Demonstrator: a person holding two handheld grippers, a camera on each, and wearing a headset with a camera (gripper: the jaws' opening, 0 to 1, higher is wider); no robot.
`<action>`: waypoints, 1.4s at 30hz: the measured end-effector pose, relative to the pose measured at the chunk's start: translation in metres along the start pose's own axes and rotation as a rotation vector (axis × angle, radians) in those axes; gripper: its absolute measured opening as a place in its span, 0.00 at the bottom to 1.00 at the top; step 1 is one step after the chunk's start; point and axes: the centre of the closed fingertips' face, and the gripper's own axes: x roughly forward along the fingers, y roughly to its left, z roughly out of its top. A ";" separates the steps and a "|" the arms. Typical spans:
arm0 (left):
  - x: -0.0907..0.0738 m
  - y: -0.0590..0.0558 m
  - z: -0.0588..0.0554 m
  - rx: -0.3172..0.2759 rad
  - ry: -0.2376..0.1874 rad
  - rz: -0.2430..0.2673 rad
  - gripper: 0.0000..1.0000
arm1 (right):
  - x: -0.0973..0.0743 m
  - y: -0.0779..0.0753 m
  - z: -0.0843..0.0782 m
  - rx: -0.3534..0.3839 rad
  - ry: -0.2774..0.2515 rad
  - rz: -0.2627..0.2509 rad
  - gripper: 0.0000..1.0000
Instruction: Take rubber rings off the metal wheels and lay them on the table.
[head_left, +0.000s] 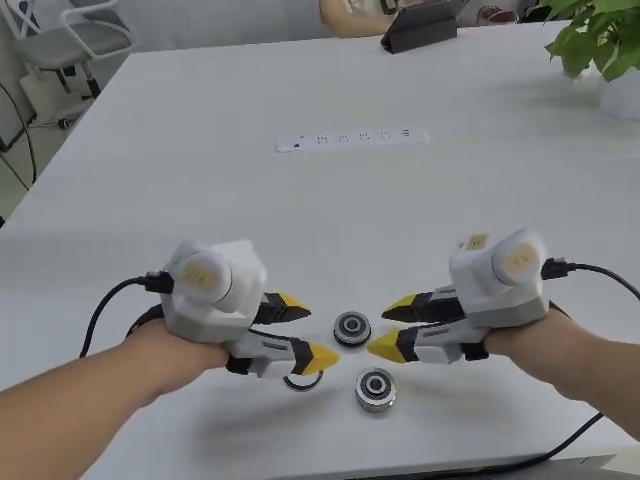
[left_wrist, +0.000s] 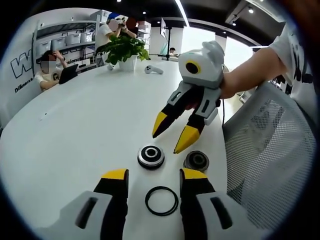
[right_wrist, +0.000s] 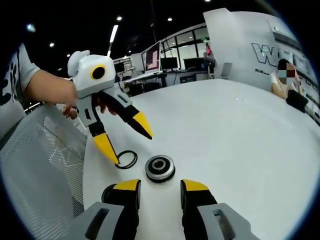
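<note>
Near your edge of the white table (head_left: 200, 150), two metal wheels lie flat between your grippers. The farther wheel (head_left: 352, 327) sits right in the gap where the two sets of yellow tips face each other. The nearer wheel (head_left: 375, 389) lies just beside it, closer to you, and the two are apart.

Your left gripper (head_left: 305, 330) points in from the left with its jaws spread and nothing between them. Your right gripper (head_left: 392, 325) points in from the right, jaws likewise parted and empty. The farther wheel lies just ahead of the right gripper's opening, in line with it.

One black rubber ring (left_wrist: 161, 200) is already off and lies flat on the table. In your left gripper view it lies between that gripper's two jaws, just short of the wheels. From the right gripper view, the lower tip of your left gripper comes down at the ring's edge, though I cannot tell whether it touches. At this size I also can't tell whether either wheel wears a ring.

Well beyond your hands, a white power strip (head_left: 350, 138) lies across the middle of the table, and a green plant (head_left: 595, 40) stands at the far right corner
</note>
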 end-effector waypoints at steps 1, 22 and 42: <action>0.001 0.000 0.001 0.002 0.000 0.001 0.37 | 0.001 0.000 -0.001 -0.002 0.004 0.001 0.29; 0.022 0.000 0.010 0.033 0.016 -0.022 0.25 | 0.006 0.003 -0.003 -0.003 0.009 0.002 0.29; 0.036 0.003 0.015 0.075 0.029 -0.020 0.13 | 0.007 0.000 -0.006 0.013 0.011 0.006 0.28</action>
